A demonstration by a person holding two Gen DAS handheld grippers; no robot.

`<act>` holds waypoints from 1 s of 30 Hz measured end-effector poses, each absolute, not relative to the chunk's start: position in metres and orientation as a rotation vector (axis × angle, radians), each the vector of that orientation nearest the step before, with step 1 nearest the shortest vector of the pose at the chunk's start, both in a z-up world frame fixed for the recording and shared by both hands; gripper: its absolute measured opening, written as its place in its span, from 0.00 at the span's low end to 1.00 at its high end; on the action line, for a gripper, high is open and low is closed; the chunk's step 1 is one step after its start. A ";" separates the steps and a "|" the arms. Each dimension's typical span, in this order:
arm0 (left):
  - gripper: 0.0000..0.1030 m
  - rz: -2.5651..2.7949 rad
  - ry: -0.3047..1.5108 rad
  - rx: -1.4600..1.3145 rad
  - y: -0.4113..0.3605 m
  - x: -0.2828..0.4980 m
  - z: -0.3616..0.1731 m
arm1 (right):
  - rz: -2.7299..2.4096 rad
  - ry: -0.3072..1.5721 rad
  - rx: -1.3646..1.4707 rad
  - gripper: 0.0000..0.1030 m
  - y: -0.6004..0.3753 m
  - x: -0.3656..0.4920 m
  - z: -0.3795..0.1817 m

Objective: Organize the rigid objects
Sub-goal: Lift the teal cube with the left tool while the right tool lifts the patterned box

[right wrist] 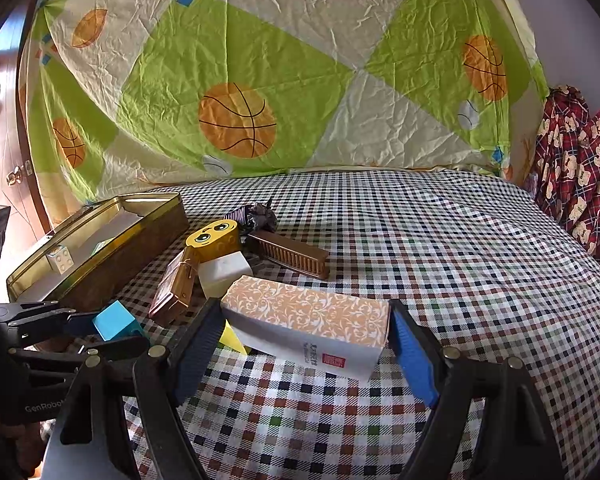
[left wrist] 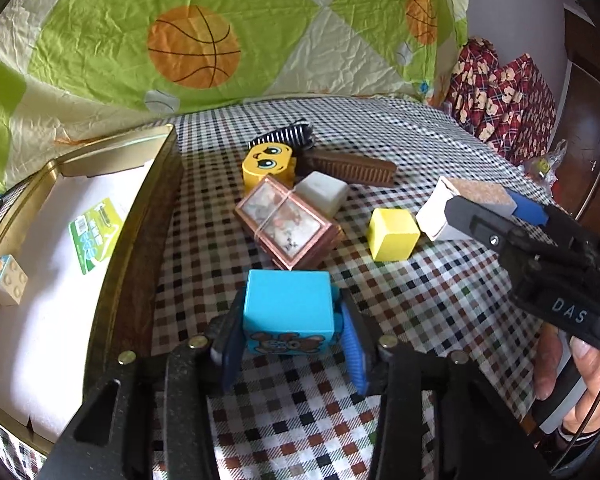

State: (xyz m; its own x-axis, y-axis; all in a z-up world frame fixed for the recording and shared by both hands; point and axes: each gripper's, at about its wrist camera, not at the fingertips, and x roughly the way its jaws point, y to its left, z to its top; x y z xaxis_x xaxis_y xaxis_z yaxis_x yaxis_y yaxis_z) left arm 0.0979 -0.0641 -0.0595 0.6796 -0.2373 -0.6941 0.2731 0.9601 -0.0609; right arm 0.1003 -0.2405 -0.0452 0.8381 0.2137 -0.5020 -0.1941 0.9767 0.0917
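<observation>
My left gripper (left wrist: 290,344) is shut on a blue toy block (left wrist: 288,310) with a cartoon face, just above the checked cloth. It also shows in the right wrist view (right wrist: 114,322). My right gripper (right wrist: 304,340) is shut on a long white box with an orange patterned top (right wrist: 312,320), also seen in the left wrist view (left wrist: 452,208). A yellow cube (left wrist: 392,234) lies beside that box. A copper-framed tin (left wrist: 288,224), a white block (left wrist: 324,194), a yellow face block (left wrist: 266,164) and a brown comb (left wrist: 352,168) lie clustered behind.
An open gold tin tray (left wrist: 140,216) with white foam lining stands at the left; it holds a small white stud block (left wrist: 4,280) and a green label. A striped cloth item (left wrist: 288,134) lies behind the cluster. A basketball-print quilt (right wrist: 260,80) hangs behind the table.
</observation>
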 end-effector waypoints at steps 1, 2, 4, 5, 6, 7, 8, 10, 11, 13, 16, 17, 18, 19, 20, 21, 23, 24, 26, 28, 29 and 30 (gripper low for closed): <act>0.41 -0.278 0.757 0.052 -0.064 0.098 -0.058 | 0.215 0.532 0.036 0.80 -0.240 0.100 -0.045; 0.41 -0.266 0.740 0.057 -0.064 0.096 -0.056 | 0.215 0.530 0.034 0.80 -0.240 0.100 -0.045; 0.41 -0.254 0.699 0.072 -0.064 0.090 -0.053 | 0.218 0.525 0.033 0.80 -0.240 0.099 -0.044; 0.41 -0.242 0.681 0.075 -0.064 0.088 -0.051 | 0.219 0.522 0.033 0.80 -0.241 0.098 -0.044; 0.41 -0.234 0.667 0.077 -0.064 0.086 -0.050 | 0.220 0.517 0.031 0.80 -0.240 0.097 -0.044; 0.41 -0.230 0.656 0.077 -0.063 0.086 -0.048 | 0.219 0.513 0.028 0.80 -0.240 0.097 -0.043; 0.41 -0.221 0.646 0.075 -0.062 0.085 -0.048 | 0.220 0.509 0.025 0.80 -0.240 0.095 -0.044; 0.41 -0.209 0.627 0.074 -0.061 0.084 -0.045 | 0.222 0.498 0.022 0.80 -0.239 0.094 -0.043; 0.41 -0.203 0.618 0.075 -0.061 0.083 -0.045 | 0.221 0.493 0.021 0.80 -0.239 0.093 -0.042; 0.41 -0.189 0.593 0.075 -0.061 0.080 -0.043 | 0.223 0.482 0.020 0.80 -0.239 0.091 -0.042; 0.41 -0.162 0.557 0.077 -0.061 0.076 -0.040 | 0.225 0.455 0.015 0.80 -0.238 0.086 -0.040; 0.41 -0.155 0.545 0.078 -0.061 0.075 -0.039 | 0.225 0.444 0.012 0.80 -0.238 0.084 -0.040; 0.41 -0.148 0.534 0.079 -0.061 0.073 -0.039 | 0.224 0.434 0.010 0.80 -0.238 0.083 -0.039; 0.41 -0.140 0.523 0.080 -0.061 0.071 -0.038 | 0.224 0.425 0.007 0.80 -0.237 0.081 -0.038; 0.41 -0.132 0.512 0.081 -0.061 0.070 -0.038 | 0.224 0.416 0.005 0.80 -0.237 0.080 -0.038; 0.41 -0.127 0.502 0.083 -0.061 0.069 -0.037 | 0.224 0.409 0.004 0.80 -0.237 0.079 -0.038; 0.41 -0.116 0.481 0.085 -0.060 0.065 -0.037 | 0.225 0.398 0.001 0.80 -0.236 0.077 -0.037; 0.41 -0.113 0.472 0.086 -0.059 0.064 -0.036 | 0.225 0.394 -0.001 0.80 -0.236 0.077 -0.036; 0.41 -0.104 0.455 0.086 -0.058 0.061 -0.036 | 0.225 0.385 -0.003 0.80 -0.236 0.075 -0.036; 0.41 -0.098 0.441 0.087 -0.059 0.058 -0.035 | 0.225 0.372 -0.005 0.80 -0.236 0.073 -0.035; 0.41 -0.096 0.435 0.089 -0.059 0.058 -0.034 | 0.225 0.366 -0.007 0.80 -0.236 0.072 -0.035; 0.41 -0.095 0.430 0.089 -0.059 0.057 -0.034 | 0.224 0.361 -0.009 0.80 -0.235 0.071 -0.035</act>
